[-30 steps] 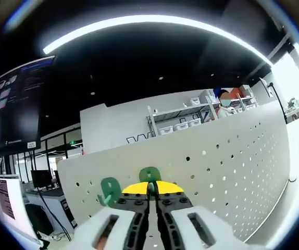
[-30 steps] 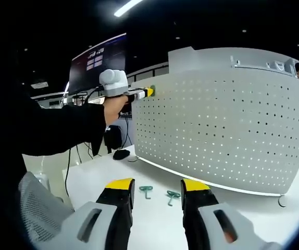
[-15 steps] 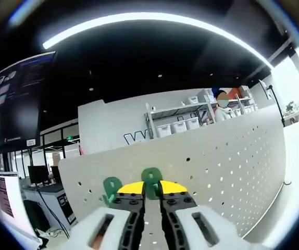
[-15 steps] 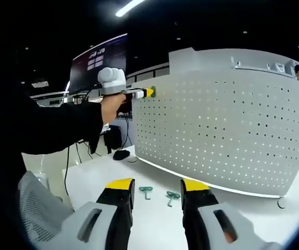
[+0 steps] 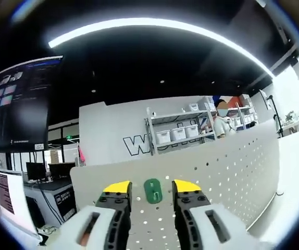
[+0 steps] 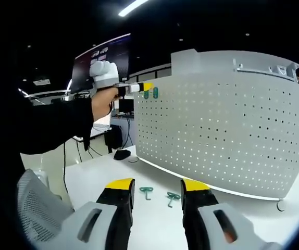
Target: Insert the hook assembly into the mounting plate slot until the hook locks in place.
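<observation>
The green hook (image 5: pixel 152 190) sits upright on the perforated mounting plate (image 5: pixel 233 166) near its top edge, between the spread jaws of the left gripper (image 5: pixel 152 188). The right gripper (image 6: pixel 157 188) is also spread, low over the white table (image 6: pixel 154 219), where two spare hooks (image 6: pixel 160 195) lie.

Dark ceiling (image 5: pixel 139 67) overhead, crossed by a long bright light strip (image 5: pixel 154 26). Large dark monitor (image 5: pixel 19 104) hanging at left, showing small windows. Far white wall (image 5: pixel 113 130) with big outlined lettering, metal shelving (image 5: pixel 178 133) of white bins in front of it. Desks with screens (image 5: pixel 6 192) far left. Bright window glare (image 5: pixel 295 86) at right. White bench (image 6: pixel 97 177) near, black cable trailing off its left side.
</observation>
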Demonstrator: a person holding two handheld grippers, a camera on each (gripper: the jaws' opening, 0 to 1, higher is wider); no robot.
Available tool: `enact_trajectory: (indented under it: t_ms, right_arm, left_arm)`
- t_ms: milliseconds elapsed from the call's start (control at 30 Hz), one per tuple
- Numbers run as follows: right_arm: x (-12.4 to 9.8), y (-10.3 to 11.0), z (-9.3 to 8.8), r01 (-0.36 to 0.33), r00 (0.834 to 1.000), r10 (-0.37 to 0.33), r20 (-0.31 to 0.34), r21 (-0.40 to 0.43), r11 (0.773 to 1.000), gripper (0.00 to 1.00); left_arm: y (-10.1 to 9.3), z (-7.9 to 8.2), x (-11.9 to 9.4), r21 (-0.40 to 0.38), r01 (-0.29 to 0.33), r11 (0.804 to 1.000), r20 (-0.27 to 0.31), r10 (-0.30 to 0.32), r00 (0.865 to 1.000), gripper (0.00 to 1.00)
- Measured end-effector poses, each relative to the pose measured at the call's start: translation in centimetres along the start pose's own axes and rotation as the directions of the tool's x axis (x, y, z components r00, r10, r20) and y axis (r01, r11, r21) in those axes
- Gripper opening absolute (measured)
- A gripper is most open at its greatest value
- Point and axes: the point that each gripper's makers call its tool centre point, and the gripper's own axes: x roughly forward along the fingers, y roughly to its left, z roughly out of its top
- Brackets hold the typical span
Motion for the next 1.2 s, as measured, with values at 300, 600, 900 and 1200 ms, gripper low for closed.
enact_trajectory:
  t_ms: [300,600,900,1200]
  right_arm:
    - [0.0,0.1,-0.1,-0.004,1.000,0.004,-0.001,-0.006,1.000,0.33]
    - [-0.1,0.0,-0.1,-0.002,1.000,0.002,-0.003,-0.009,1.000,0.33]
    - [0.0,0.2,-0.4,-0.004,1.000,0.004,-0.015,-0.020,1.000,0.32]
    - [-0.1,0.2,-0.6,-0.005,1.000,0.004,-0.023,-0.026,1.000,0.32]
  left_arm:
    - [-0.1,2.1,-2.0,-0.024,0.015,1.000,0.031,-0.015,0.999,0.47]
    - [-0.3,3.3,-4.3,-0.030,0.037,0.999,0.044,-0.035,0.998,0.55]
    - [-0.8,3.0,-7.6,-0.025,0.070,0.997,0.022,-0.069,0.997,0.57]
    - [-1.8,2.2,-10.5,-0.041,0.089,0.995,-0.003,-0.089,0.996,0.59]
